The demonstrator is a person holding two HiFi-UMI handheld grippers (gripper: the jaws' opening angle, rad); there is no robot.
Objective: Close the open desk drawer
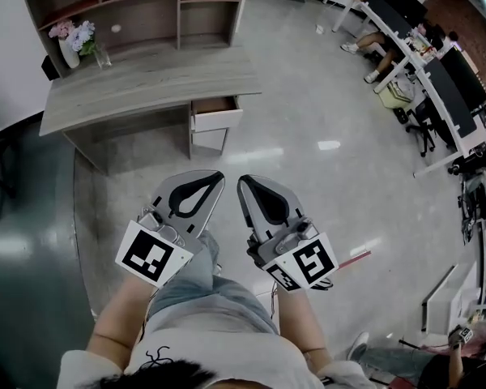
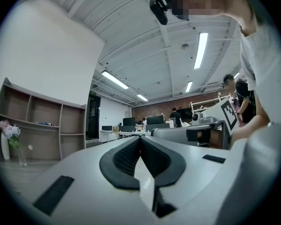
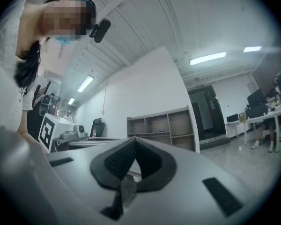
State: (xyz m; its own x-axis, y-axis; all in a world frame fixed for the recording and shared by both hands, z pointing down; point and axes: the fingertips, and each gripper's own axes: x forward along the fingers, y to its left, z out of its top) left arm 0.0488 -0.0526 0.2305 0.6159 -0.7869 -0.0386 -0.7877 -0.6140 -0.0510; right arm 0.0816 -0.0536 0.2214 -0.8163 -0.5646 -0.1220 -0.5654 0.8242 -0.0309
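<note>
- The drawer (image 1: 216, 113) stands pulled out under the right end of the table (image 1: 146, 83), at about 12 o'clock from both grippers and well apart from them.
- The left gripper (image 1: 218, 176) hangs over the floor (image 1: 324, 120), its fingers closed tip to tip with nothing between them.
- The right gripper (image 1: 243, 181) is just beside it at 3 o'clock, its fingers likewise closed and empty.
- A vase of flowers (image 1: 71, 42) sits at the table's far left, at 10 o'clock.
</note>
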